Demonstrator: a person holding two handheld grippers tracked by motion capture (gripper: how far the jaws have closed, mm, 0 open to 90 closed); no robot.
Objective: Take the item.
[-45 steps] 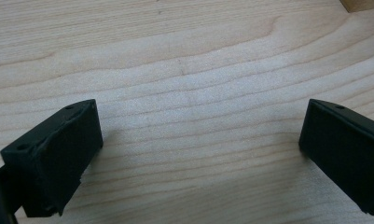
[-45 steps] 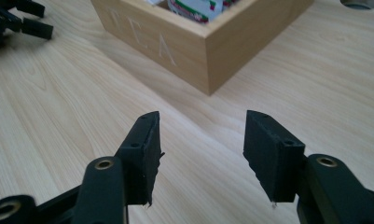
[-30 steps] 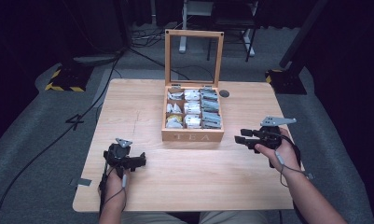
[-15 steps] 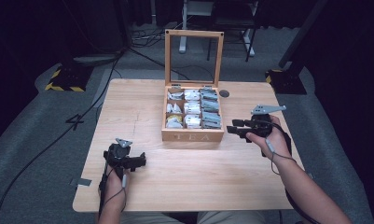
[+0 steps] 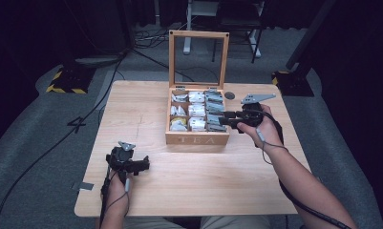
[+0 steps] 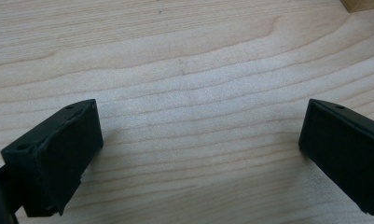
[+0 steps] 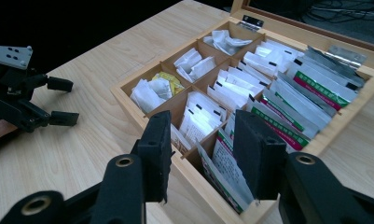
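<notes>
High view: right hand-held gripper (image 5: 224,119) has moved over to the tea box (image 5: 196,139), jaws closing but gripping nothing, ready to pick a tea bag (image 7: 226,175). Left hand-held gripper (image 5: 144,165) rests open.

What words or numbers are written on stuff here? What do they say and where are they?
"TEA": on the front wall of the wooden box, in the high view.
The tea packets in the box have green and red bands with print: too small and blurred to read.
The white sachets bear small black marks: no letters can be made out.
</notes>
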